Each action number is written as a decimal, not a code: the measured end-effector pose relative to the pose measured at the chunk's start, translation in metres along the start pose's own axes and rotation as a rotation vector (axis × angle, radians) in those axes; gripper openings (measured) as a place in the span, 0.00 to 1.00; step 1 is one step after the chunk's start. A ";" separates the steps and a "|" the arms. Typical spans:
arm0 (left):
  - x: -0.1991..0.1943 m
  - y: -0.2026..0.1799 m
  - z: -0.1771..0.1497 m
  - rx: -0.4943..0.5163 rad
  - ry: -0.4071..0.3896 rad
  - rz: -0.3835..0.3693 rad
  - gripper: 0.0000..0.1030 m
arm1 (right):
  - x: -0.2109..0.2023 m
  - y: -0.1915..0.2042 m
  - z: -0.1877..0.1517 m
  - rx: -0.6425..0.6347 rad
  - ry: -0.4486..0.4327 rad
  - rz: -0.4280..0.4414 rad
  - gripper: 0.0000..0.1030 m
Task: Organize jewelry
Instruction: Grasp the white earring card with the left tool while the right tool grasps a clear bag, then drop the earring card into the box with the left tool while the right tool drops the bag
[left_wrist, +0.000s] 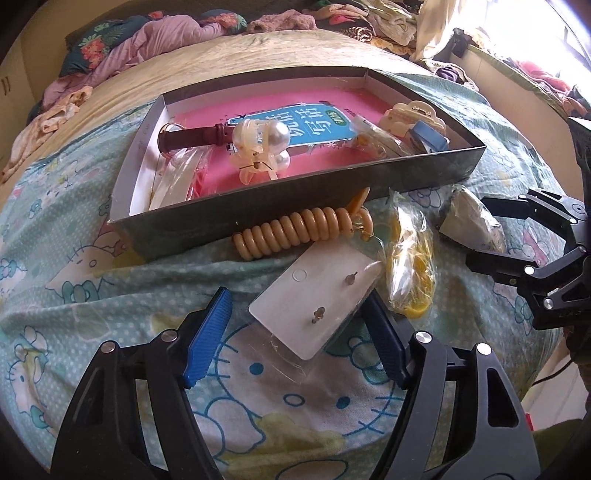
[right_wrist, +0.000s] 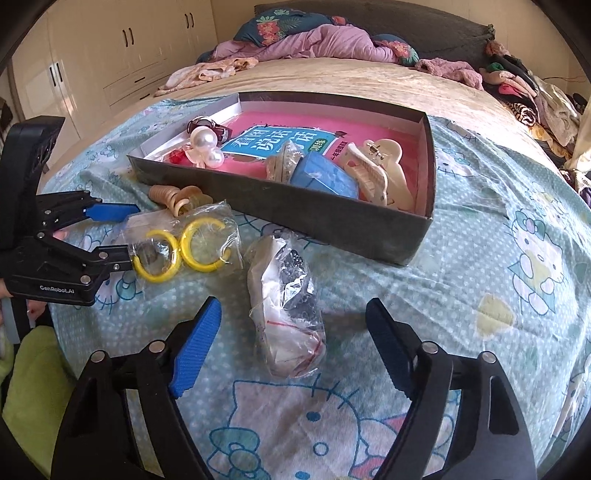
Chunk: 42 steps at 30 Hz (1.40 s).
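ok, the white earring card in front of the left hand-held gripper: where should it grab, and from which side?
Probably the near short edge of the earring card. It lies flat and tilted on the bedsheet, already between the open fingers of the left hand-held gripper. Come in low from the near side and pinch across the width, keeping clear of the two studs and the bagged yellow hoops on its right.
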<state>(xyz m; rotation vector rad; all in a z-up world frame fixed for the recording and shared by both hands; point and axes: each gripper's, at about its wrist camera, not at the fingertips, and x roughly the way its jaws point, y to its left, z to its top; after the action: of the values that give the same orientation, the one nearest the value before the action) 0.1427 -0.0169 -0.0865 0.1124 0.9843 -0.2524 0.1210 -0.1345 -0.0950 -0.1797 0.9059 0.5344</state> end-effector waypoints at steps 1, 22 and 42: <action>0.001 0.000 0.001 -0.002 0.000 -0.004 0.63 | 0.003 0.001 0.001 -0.011 0.002 -0.008 0.70; -0.039 -0.006 -0.005 -0.031 -0.108 -0.084 0.30 | -0.029 0.016 0.003 -0.051 -0.086 0.077 0.31; -0.045 0.058 0.048 -0.193 -0.181 0.080 0.30 | -0.020 -0.011 0.074 -0.005 -0.194 0.034 0.31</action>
<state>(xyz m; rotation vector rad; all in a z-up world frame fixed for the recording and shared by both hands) 0.1733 0.0367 -0.0240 -0.0466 0.8170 -0.0911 0.1683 -0.1236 -0.0346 -0.1147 0.7202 0.5748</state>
